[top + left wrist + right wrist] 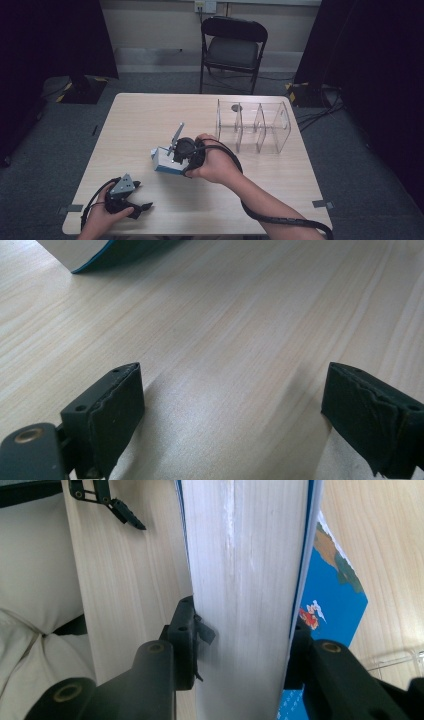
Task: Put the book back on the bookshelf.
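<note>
Clamping a book [245, 580] across its white page block, right tongs [240, 645] with one jaw pressed on each cover, blue cover [332, 585] fanning out to one side. Seen from the high view, same book [164, 161] near the middle of the tabletop [150, 115], a little toward the near edge, gripped by the right tongs [181, 152] from its far-right side. Resting close to the near left corner, left tongs [142, 207], jaws wide apart over bare wood, holding nothing. Visible in the left gripper view, those tongs [230, 410] low above the tabletop, a corner of the book [95, 252] well ahead. Standing near the far right corner, a clear divided organizer [255, 125], apart from the book.
</note>
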`<state>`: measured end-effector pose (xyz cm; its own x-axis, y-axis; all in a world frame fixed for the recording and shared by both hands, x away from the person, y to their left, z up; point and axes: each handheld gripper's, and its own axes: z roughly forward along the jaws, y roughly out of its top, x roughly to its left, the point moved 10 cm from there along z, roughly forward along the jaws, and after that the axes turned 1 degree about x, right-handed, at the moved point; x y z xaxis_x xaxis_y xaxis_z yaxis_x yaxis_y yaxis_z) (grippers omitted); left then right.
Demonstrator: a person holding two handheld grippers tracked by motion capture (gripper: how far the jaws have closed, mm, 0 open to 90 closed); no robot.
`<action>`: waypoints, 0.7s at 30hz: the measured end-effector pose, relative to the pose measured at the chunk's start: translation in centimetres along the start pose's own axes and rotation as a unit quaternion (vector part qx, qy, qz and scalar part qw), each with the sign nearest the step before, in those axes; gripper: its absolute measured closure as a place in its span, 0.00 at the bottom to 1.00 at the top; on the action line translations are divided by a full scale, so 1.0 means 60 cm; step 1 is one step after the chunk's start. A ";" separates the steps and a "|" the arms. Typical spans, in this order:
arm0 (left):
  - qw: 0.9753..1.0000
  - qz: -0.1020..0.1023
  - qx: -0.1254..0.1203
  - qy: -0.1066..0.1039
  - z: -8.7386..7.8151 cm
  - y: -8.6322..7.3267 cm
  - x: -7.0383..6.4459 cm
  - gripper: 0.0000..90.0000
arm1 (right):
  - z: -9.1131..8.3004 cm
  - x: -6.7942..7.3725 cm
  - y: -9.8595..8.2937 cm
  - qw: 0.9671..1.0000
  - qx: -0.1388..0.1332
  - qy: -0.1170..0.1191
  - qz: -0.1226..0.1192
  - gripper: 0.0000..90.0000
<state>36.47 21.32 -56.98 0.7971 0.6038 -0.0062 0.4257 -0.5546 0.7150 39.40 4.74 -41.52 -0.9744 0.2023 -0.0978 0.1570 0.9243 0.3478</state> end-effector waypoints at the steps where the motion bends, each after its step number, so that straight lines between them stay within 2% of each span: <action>1: 1.000 0.000 0.000 0.000 0.000 0.000 0.000 0.10 | -0.001 0.000 0.001 1.000 -0.001 0.002 0.000 0.68; 4: 1.000 0.001 0.000 -0.001 0.000 0.000 0.000 0.10 | -0.008 -0.002 0.003 1.000 0.002 0.006 0.008 0.68; 21: 1.000 0.005 0.000 -0.002 0.002 0.001 -0.001 0.08 | -0.024 0.001 0.009 1.000 0.007 0.021 0.009 0.69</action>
<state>36.49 21.18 -57.03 0.8034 0.5954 -0.0016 0.4170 -0.5608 0.7152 39.17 4.81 -39.98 -0.9772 0.2059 -0.0511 0.1773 0.9252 0.3356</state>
